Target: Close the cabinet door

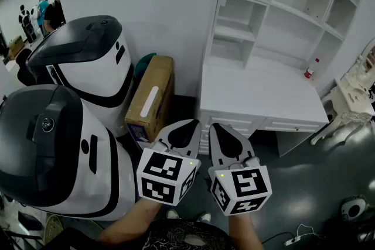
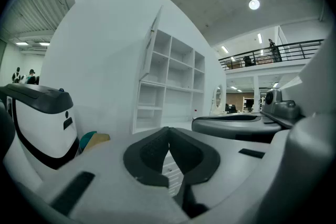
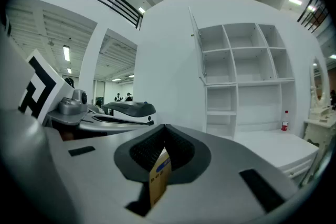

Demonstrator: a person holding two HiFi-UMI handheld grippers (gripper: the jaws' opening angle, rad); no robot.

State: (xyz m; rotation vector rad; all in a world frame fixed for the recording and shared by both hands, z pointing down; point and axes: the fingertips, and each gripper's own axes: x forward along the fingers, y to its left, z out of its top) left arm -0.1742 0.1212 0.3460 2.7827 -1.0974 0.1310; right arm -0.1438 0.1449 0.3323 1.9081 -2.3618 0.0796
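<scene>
A white cabinet (image 1: 275,14) with open cubbies stands on a white desk top (image 1: 258,93) ahead of me. Its narrow door (image 1: 218,14) stands swung out at the left side, seen nearly edge-on; it shows as the door (image 2: 153,42) in the left gripper view and as the door (image 3: 196,44) in the right gripper view. My left gripper (image 1: 195,123) and right gripper (image 1: 214,126) are held side by side, well short of the cabinet. The left gripper (image 2: 168,129) is shut and empty. The right gripper (image 3: 164,127) is shut too, with only a sliver of the cardboard box behind it showing through the slot.
Two large white-and-black machines (image 1: 88,61) (image 1: 53,149) stand at the left. A cardboard box (image 1: 151,99) leans beside them against the wall. A small red bottle (image 1: 309,72) sits on the desk. White ornate furniture (image 1: 351,102) is at the right, cables (image 1: 293,239) on the floor.
</scene>
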